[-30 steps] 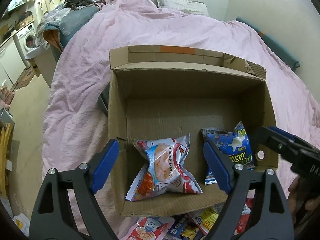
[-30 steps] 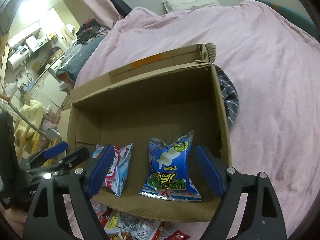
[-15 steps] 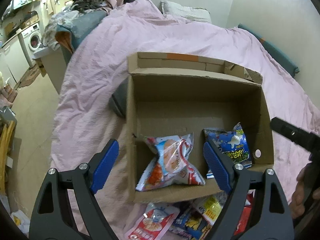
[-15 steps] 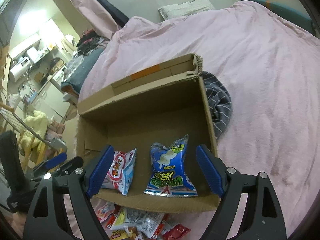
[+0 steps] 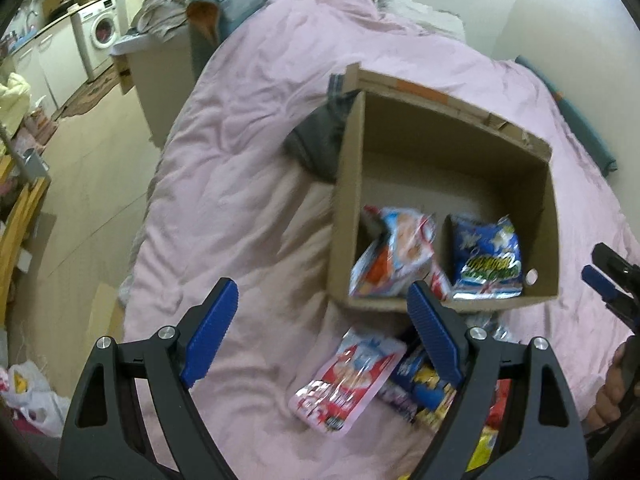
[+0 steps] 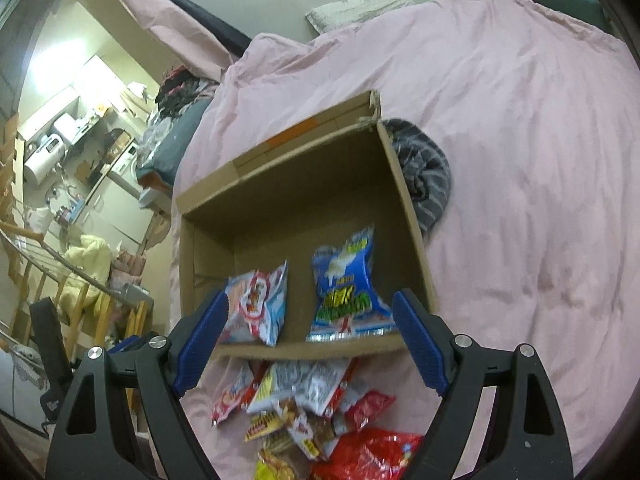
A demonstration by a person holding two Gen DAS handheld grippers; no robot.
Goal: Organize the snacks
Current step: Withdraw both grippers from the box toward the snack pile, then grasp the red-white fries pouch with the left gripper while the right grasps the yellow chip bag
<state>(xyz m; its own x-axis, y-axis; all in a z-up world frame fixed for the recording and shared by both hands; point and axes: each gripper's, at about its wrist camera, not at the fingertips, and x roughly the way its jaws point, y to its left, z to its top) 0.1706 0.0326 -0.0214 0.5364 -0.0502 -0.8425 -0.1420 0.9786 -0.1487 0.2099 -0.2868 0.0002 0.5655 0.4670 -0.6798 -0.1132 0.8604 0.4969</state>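
A pink duvet (image 5: 248, 184) covers the bed, with a pale pillow (image 6: 360, 6) at its far end. A striped grey garment (image 6: 424, 176) lies crumpled on the duvet, and a white washing machine (image 5: 100, 36) stands across the room beside white cabinets (image 5: 48, 68).

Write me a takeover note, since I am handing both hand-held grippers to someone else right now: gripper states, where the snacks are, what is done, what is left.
Left hand-held gripper: open, empty.
Right hand-held gripper: open, empty.
Cardboard box on the pink bedding: red-and-white snack bag and blue snack bag lie inside, side by side near the front wall.
Loose snack pile lies on the bedding just in front of the box.
Done: two bags boxed.
Left: the pile.
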